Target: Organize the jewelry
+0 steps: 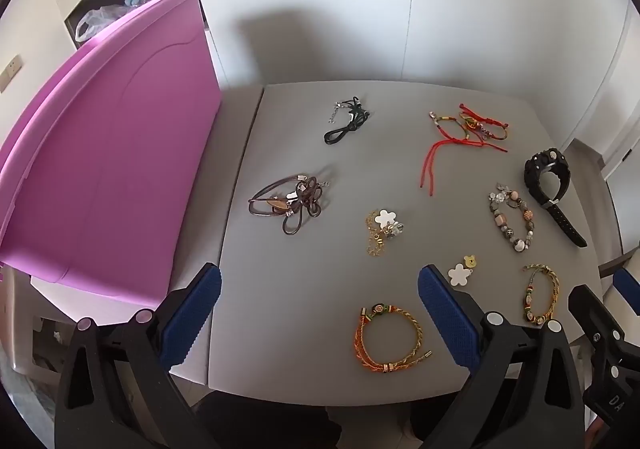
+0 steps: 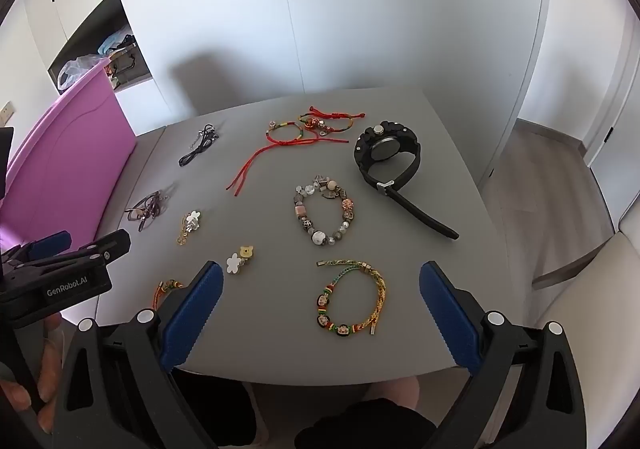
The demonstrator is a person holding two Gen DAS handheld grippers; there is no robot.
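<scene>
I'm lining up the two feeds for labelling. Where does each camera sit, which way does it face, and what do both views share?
Left wrist: on the left tongs, angled down at the grey table and pink lid; both blue pads and the right tongs' edge show.
Right wrist: on the right tongs, angled down at the table; its pads, the left tongs and a hand show.
Shared: black watch, beaded bracelet, red cords.
</scene>
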